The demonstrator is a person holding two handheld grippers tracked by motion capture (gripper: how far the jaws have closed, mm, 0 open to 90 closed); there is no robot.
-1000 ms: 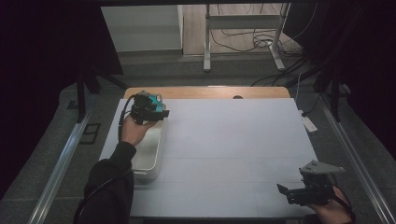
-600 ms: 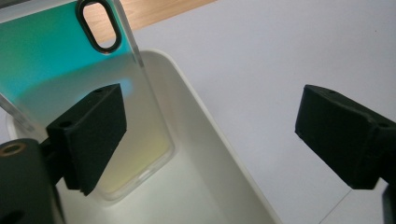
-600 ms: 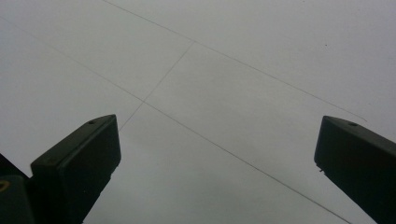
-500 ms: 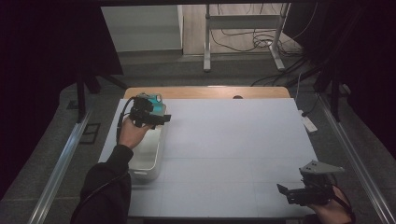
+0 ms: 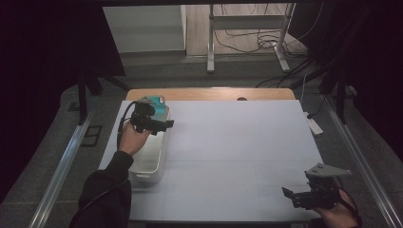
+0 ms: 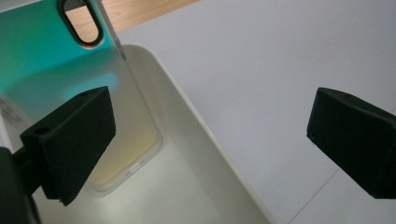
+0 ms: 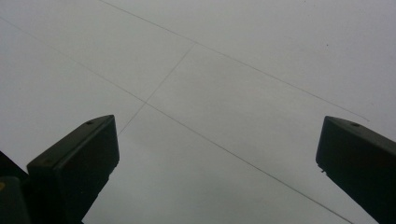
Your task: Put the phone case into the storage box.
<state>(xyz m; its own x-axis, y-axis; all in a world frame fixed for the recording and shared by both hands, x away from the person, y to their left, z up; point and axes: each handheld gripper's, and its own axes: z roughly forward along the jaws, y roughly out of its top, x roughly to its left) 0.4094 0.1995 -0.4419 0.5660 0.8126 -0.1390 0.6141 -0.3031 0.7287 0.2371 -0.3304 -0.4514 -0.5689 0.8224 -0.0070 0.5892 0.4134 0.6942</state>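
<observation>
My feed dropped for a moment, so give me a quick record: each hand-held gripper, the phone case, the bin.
left hand-held gripper: jaws wide apart, just been opening, nothing between them, over the bin's far end
right hand-held gripper: open, holding nothing, over the table's near right corner
phone case: teal, translucent, leaning inside the bin
bin: white, on table's left side
table: white top

Desk: your white top, wooden far edge.
Floor: grey carpet, cables trailing.
Surroundings: dark curtains flanking you.
</observation>
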